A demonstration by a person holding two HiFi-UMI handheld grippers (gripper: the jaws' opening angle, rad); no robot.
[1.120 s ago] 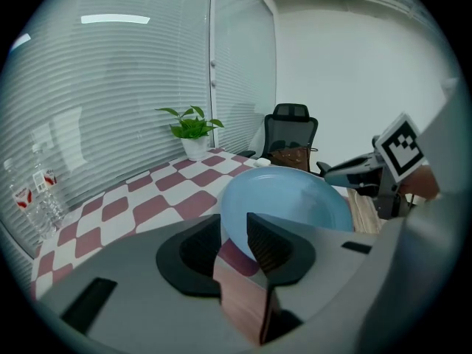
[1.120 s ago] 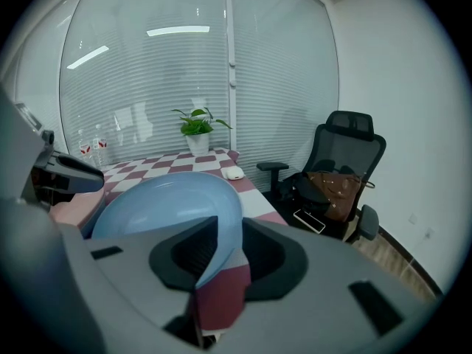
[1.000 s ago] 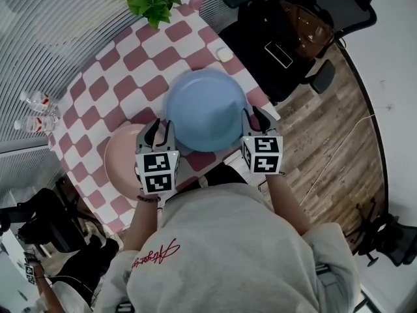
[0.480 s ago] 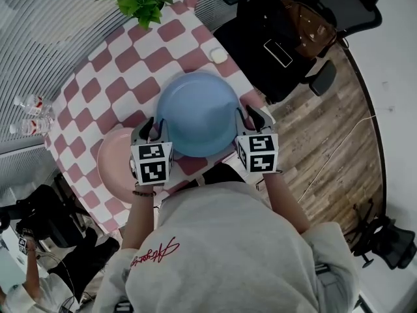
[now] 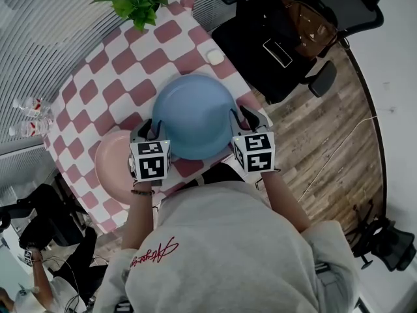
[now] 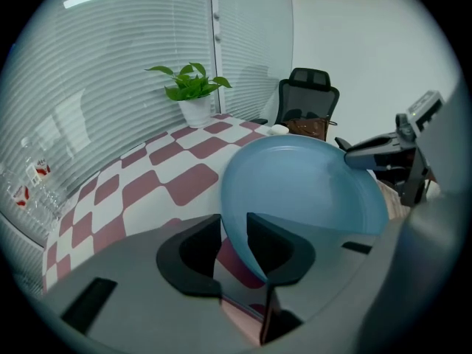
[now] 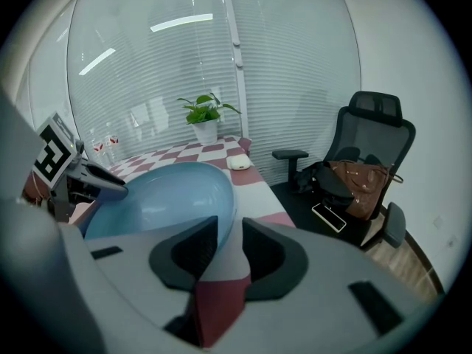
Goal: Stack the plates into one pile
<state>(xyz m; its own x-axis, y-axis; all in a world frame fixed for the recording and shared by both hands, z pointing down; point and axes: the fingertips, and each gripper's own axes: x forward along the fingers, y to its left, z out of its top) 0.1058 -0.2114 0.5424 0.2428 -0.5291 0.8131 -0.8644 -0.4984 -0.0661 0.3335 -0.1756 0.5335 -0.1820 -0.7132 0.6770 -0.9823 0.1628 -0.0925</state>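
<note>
1. Head view: I hold the blue plate [image 5: 195,113] in the air over the table [image 5: 124,64]. My left hand-held gripper [image 5: 153,130] is at the plate's 8 o'clock rim and my right hand-held gripper [image 5: 240,119] is at its 4 o'clock rim. The pink plate [image 5: 112,168] lies flat on the table at about 8 o'clock from the blue one, and the blue rim overhangs its near edge. Over the last second the blue plate has eased a little toward me, and its left side looks to have dipped. I judge the carry is ending and the lowering onto the pink plate has begun.

2. Left gripper view: my left hand-held gripper [image 6: 232,227] is pinching the blue plate [image 6: 310,190] by its rim, which runs between the jaws. The plate tilts upward toward 2 o'clock. The checked table [image 6: 147,175] is below, well apart from the plate.

3. Right gripper view: my right hand-held gripper [image 7: 230,231] also pinches the rim of the blue plate [image 7: 158,198]. The bowl of the plate spreads toward 10 o'clock. Both grips look steady. What's left is to shift further toward 8 o'clock, centre the plate over the pink one, and then let go.
</note>
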